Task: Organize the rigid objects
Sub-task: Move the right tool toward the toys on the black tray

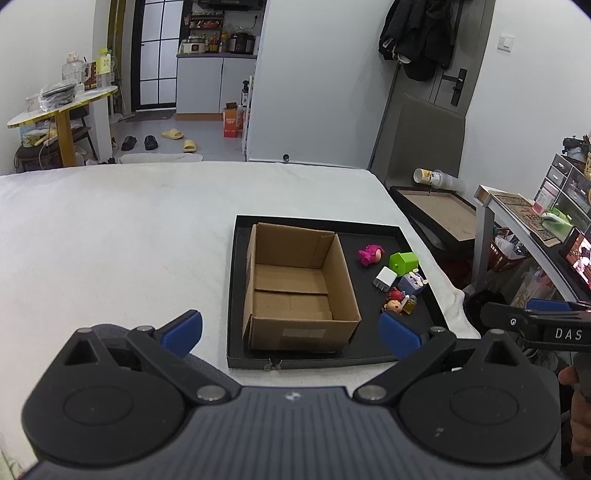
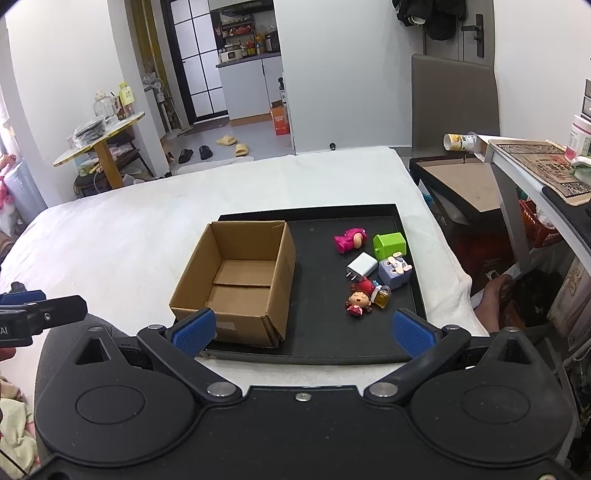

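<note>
Past the far edge of the white-covered bed point(image 2: 155, 221) I can see a doorway with a black-framed glass door point(image 2: 201, 59) and kitchen shelves point(image 2: 247, 40) behind it. Between bed and door lie yellow slippers point(image 2: 233, 144) and black slippers point(image 2: 194, 153) on the floor. Left of the bed stands a round side table point(image 2: 99, 138) stacked with bottles and what may be bagged plates. An orange carton point(image 2: 279, 118) sits by the white wall. Right of the bed, a grey chair point(image 2: 452, 96) stands upright, dark jackets point(image 1: 421, 33) hang by the door, and a cup point(image 1: 428, 176) lies tipped over.
</note>
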{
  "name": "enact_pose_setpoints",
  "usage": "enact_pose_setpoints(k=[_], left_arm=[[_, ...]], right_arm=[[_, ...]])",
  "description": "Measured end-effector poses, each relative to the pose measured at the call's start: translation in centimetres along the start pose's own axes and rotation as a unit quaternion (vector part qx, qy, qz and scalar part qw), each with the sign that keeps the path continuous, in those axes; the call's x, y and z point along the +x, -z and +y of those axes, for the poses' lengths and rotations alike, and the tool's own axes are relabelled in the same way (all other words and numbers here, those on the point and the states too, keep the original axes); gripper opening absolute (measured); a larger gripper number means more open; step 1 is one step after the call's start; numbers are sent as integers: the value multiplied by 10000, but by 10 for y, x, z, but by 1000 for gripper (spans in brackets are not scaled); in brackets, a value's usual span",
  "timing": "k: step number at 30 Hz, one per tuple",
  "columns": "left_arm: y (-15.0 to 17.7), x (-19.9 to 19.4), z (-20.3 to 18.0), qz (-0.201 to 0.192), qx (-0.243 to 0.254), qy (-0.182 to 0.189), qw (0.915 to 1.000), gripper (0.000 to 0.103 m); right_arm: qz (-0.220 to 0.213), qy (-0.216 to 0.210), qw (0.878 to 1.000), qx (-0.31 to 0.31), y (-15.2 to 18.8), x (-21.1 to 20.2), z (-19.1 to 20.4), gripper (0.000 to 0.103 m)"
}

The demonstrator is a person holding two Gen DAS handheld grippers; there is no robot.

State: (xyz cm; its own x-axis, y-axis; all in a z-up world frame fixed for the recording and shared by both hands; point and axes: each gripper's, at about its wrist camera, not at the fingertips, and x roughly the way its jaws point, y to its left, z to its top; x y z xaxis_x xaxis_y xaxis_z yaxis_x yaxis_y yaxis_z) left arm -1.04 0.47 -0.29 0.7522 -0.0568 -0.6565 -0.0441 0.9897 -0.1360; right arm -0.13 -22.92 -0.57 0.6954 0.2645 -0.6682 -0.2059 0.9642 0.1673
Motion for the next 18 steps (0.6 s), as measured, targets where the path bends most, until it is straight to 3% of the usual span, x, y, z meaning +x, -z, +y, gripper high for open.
enact_pose_setpoints(k=[18], left_arm=[[-1,-2,0,-2,-100,-38,9999,102]], right_arm=[[13,-17,10000,26,4,0,-2,103]])
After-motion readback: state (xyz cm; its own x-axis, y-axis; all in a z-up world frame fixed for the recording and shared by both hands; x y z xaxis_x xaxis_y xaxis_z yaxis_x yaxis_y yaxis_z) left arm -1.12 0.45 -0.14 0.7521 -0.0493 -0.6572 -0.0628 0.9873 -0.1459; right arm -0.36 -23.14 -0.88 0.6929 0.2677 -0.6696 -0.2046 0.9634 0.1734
